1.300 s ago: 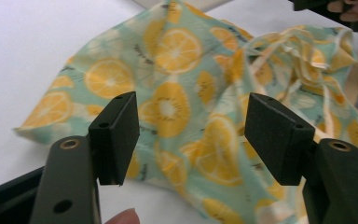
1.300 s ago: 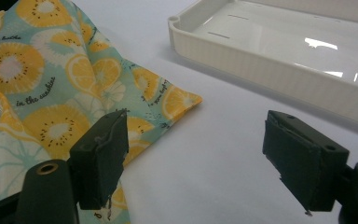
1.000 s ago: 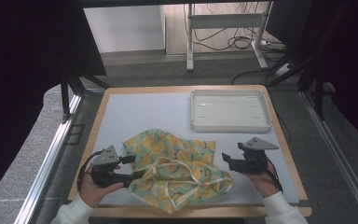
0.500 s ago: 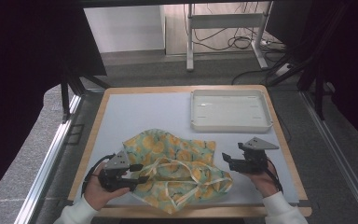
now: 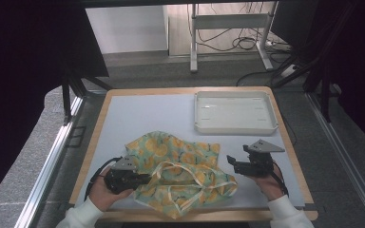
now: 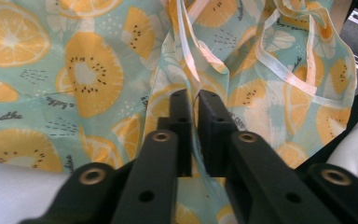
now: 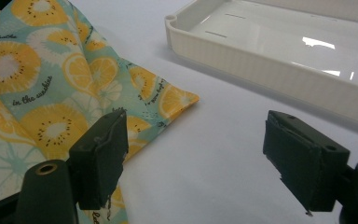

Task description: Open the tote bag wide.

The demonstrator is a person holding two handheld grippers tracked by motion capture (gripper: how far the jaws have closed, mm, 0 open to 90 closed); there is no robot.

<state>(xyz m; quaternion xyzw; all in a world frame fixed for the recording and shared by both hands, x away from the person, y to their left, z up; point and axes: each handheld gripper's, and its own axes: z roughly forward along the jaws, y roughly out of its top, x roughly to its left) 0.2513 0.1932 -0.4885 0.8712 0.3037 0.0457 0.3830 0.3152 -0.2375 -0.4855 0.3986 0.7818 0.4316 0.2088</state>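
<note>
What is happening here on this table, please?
A person works on a fruit-print cloth bag with two handheld grippers. The left gripper has just closed its jaws on a fold of the bag. The right gripper is open beside the bag's edge, holding nothing. A white tray sits behind.

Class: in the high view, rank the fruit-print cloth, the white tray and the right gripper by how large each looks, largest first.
1. Fruit-print cloth, though crumpled.
2. White tray, somewhat smaller in outline; it also lies farther from the camera.
3. Right gripper, clearly smallest.
</note>
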